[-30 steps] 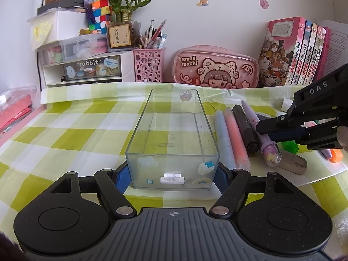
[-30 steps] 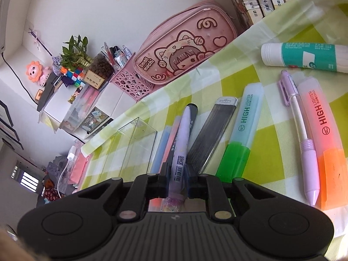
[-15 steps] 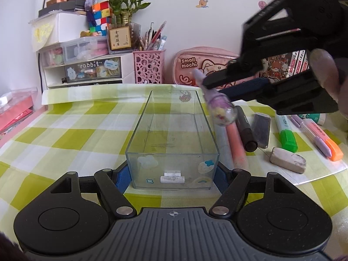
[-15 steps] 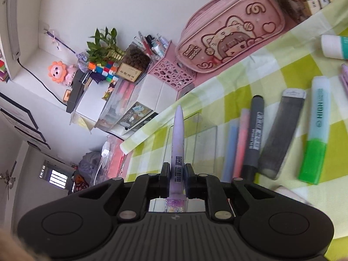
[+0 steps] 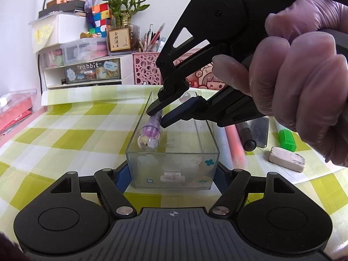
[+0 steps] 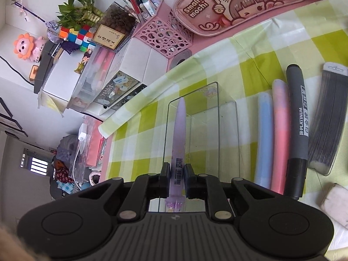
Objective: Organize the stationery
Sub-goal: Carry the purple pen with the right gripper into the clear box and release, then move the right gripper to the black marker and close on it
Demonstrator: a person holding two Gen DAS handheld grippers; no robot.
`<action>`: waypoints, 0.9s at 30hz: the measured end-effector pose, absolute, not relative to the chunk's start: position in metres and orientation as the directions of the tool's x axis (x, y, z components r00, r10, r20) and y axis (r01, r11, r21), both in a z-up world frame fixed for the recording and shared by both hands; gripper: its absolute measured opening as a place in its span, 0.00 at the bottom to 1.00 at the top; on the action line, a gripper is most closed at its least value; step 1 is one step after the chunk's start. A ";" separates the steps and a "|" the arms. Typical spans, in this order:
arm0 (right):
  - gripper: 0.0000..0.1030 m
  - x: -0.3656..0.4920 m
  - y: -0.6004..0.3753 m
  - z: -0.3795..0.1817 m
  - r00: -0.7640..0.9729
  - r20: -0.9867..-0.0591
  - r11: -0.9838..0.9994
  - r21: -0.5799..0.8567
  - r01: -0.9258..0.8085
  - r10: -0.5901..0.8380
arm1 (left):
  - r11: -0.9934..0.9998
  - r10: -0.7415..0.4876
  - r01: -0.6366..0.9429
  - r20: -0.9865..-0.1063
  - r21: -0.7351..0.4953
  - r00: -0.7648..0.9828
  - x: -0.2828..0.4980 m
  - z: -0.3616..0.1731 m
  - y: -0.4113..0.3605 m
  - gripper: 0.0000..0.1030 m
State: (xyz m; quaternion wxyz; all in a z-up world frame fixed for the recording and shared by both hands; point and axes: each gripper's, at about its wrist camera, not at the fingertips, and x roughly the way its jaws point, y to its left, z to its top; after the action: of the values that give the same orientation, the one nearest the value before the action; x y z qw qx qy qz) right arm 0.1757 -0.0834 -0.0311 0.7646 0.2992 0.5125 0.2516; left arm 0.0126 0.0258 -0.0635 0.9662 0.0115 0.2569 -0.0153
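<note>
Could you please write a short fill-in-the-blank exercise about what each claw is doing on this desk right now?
1. The right claw holds a ____ pen over the clear box.
2. The left claw grips the near end of the clear ____.
3. Beside the box, the blue and pink pens lie next to a grey ____.
4. The white ____ lies right of the markers.

Missing words: purple; box; marker; eraser
</note>
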 end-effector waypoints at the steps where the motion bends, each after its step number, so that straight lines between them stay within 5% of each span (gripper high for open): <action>1: 0.20 0.176 -0.083 -0.031 0.348 -0.632 0.694 0.715 -0.083 0.693 | 0.999 -0.024 0.035 -0.497 0.014 0.867 0.013 -0.063 0.026 0.70; 10: 0.29 0.173 -0.088 -0.026 0.349 -0.605 0.672 0.732 -0.108 0.716 | 0.999 -0.021 0.035 -0.496 0.019 0.868 0.012 -0.064 0.025 0.70; 19: 0.65 0.143 -0.122 0.001 0.474 -0.549 0.686 0.705 -0.181 0.689 | 0.999 -0.026 0.038 -0.495 0.015 0.869 0.012 -0.065 0.026 0.70; 27: 0.83 0.120 -0.153 0.003 0.589 -0.545 0.756 0.627 -0.186 0.597 | 0.999 -0.046 0.048 -0.504 -0.008 0.862 0.015 -0.063 0.029 0.71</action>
State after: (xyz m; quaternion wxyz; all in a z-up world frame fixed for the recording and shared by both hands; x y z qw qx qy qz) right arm 0.1198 -0.1534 0.0034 0.8517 0.2629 0.3909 0.2296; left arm 0.0147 0.0292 -0.0631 0.9650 0.0023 0.2613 -0.0244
